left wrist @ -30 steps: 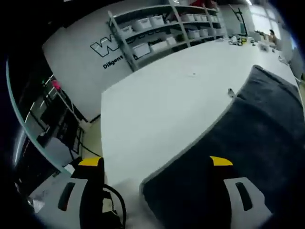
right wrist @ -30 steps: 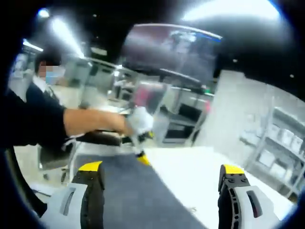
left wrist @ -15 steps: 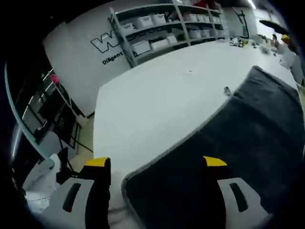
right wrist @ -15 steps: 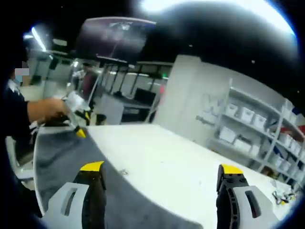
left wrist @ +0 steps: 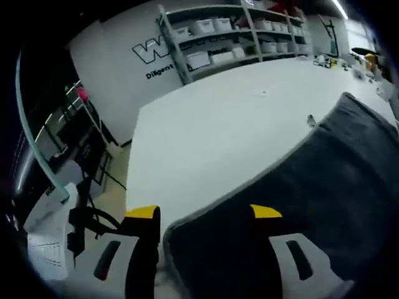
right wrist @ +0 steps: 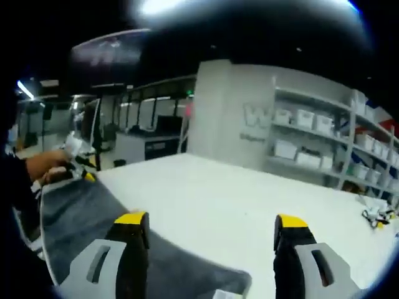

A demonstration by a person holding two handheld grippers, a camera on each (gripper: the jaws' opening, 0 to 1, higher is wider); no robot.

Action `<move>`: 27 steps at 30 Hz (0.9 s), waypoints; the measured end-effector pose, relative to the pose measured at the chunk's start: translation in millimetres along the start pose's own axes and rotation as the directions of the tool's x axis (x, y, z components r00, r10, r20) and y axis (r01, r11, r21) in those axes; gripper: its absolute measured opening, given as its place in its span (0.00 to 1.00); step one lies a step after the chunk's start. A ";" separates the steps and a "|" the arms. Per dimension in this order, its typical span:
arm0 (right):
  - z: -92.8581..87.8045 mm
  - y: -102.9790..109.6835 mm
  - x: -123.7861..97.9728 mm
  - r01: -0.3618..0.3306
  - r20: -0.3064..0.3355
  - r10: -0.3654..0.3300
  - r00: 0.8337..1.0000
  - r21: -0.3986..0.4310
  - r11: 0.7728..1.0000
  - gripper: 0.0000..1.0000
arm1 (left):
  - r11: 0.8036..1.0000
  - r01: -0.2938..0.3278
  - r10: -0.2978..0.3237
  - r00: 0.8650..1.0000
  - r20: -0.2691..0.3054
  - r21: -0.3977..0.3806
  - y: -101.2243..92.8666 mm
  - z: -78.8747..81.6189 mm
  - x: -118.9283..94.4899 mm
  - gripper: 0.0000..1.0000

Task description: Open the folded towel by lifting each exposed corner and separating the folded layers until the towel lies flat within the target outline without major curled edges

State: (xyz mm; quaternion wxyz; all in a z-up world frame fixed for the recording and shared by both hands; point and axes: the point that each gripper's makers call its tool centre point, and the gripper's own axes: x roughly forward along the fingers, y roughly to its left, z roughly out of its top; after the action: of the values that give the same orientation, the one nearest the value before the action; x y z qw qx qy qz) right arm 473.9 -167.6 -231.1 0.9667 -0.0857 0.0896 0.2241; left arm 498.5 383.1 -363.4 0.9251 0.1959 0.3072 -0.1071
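A dark grey towel (left wrist: 312, 193) lies on the white table (left wrist: 212, 124), its near corner rounded and slightly raised at the table's edge. My left gripper (left wrist: 204, 215) is open, one yellow-tipped jaw on each side of that corner. In the right gripper view the same towel (right wrist: 81, 218) runs along the table's left side to another corner low in the picture. My right gripper (right wrist: 212, 221) hangs open just above that corner, with white table (right wrist: 212, 187) between its jaws. Far left, a hand holds the left gripper (right wrist: 78, 152) at the towel's far end.
Shelving with white bins (left wrist: 218, 37) stands against the wall beyond the table. A small object (left wrist: 310, 118) lies by the towel's far edge, and several small items (right wrist: 374, 215) sit at the table's far end. Chairs and desks (left wrist: 75, 187) stand past the table's edge.
Both pairs of jaws have drawn a little closer together. The right gripper's camera has swung from the person toward the shelves, and a towel corner now shows under it.
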 end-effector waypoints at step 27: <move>-170.9 -57.7 45.5 0.073 -0.304 -0.020 0.953 0.164 0.984 0.40 | 0.989 -0.068 0.068 0.998 -0.002 -0.129 0.9 -42.0 1.9 0.37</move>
State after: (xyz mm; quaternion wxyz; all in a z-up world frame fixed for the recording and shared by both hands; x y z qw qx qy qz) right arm 517.0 -234.9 -399.1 0.9505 -0.0365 0.2528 0.1768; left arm 478.2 401.8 -395.1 0.9393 0.1460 0.3054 -0.0559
